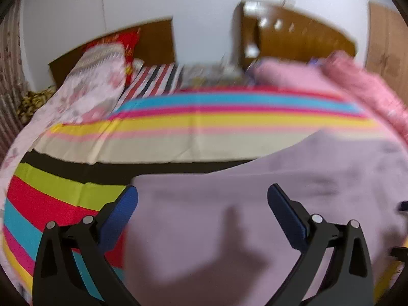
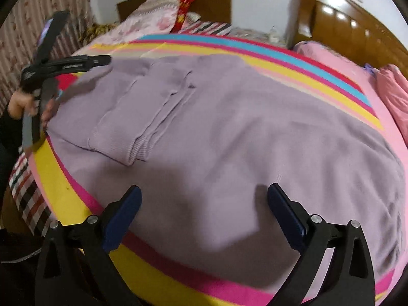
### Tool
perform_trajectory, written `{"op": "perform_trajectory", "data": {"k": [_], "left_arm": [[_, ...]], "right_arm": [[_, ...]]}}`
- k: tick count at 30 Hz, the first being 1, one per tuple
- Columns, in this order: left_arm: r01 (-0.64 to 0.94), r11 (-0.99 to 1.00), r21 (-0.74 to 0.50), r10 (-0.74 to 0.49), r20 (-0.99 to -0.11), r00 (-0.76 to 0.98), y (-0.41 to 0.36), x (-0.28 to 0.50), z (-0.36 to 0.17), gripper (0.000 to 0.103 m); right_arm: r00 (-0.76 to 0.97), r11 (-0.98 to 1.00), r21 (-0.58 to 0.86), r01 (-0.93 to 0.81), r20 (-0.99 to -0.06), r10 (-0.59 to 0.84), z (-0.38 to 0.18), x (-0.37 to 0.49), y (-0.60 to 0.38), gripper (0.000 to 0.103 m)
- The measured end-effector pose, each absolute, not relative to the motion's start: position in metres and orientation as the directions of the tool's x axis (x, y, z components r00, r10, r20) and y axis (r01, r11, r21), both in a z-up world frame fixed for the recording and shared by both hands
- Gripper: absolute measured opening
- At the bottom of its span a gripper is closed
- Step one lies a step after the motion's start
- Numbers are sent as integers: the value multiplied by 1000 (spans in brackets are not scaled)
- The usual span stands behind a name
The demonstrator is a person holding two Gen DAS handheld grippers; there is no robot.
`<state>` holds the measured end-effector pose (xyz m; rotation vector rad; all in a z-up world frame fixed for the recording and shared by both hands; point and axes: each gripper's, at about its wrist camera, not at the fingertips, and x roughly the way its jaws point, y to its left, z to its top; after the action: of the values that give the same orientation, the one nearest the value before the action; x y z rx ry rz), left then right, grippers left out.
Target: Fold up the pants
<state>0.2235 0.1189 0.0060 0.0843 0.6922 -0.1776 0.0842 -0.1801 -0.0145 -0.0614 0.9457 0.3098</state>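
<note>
The purple pants lie flat on the striped bed, with the cuffs folded over on top; both grippers hang just above the cloth, holding nothing. The left gripper has its jaws wide open near the pants' edge; the right gripper is wide open too, over the near side. To fold well, I think each should pinch an edge low, lift together, and lay it over smooth.
</note>
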Motion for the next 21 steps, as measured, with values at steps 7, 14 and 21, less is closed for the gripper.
{"op": "perform_trajectory", "data": {"k": [7, 14, 21], "left_arm": [[365, 930, 54, -213, -729, 651, 44, 161, -22, 101], [378, 925, -33, -259, -783, 565, 44, 159, -41, 102], [383, 923, -43, -293, -725, 623, 38, 155, -19, 101]], "right_arm": [[567, 971, 97, -220, -797, 209, -21, 55, -222, 96], [696, 902, 413, 122, -684, 219, -4, -5, -348, 96], [718, 695, 645, 317, -642, 269, -28, -13, -423, 92]]}}
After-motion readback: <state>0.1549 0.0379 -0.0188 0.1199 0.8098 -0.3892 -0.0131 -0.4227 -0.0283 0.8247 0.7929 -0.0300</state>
